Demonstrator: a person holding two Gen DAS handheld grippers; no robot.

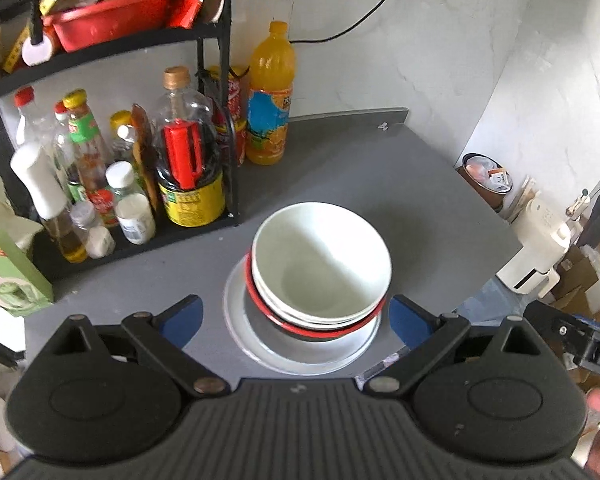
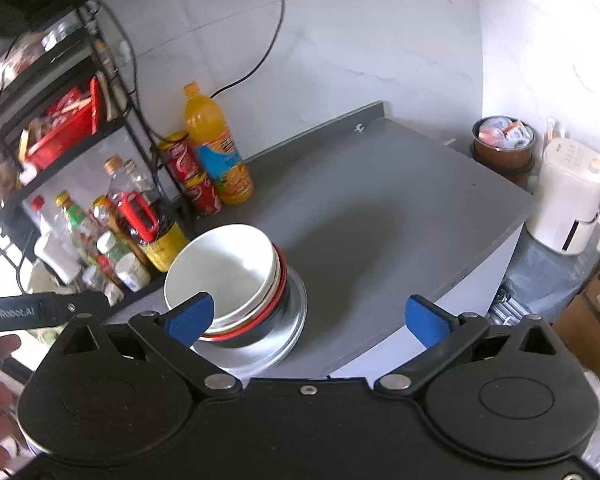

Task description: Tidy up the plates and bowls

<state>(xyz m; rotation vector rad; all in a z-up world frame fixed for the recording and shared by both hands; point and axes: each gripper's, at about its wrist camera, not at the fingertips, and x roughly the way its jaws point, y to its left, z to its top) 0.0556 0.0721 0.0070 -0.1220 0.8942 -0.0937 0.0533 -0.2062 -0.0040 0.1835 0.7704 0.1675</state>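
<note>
A white bowl point(image 1: 320, 264) sits on top of a stack of bowls, one with a red rim point(image 1: 260, 304), all standing on a pale grey plate point(image 1: 236, 320) on the grey counter. My left gripper point(image 1: 296, 320) is open and empty, its blue pads either side of the stack's near edge, held above it. In the right wrist view the same top bowl point(image 2: 224, 272), red rim point(image 2: 276, 304) and plate point(image 2: 292, 320) lie at lower left. My right gripper point(image 2: 310, 318) is open and empty, with its left pad point(image 2: 190, 318) in front of the bowl's near rim.
A black rack point(image 1: 220, 80) with sauce bottles and a red basket stands at the left. An orange juice bottle point(image 1: 270, 96) and red cans point(image 2: 192, 176) stand by the wall. The counter edge point(image 2: 480, 256) drops off at the right, with a white appliance point(image 2: 568, 196) and a bin point(image 2: 504, 140) beyond.
</note>
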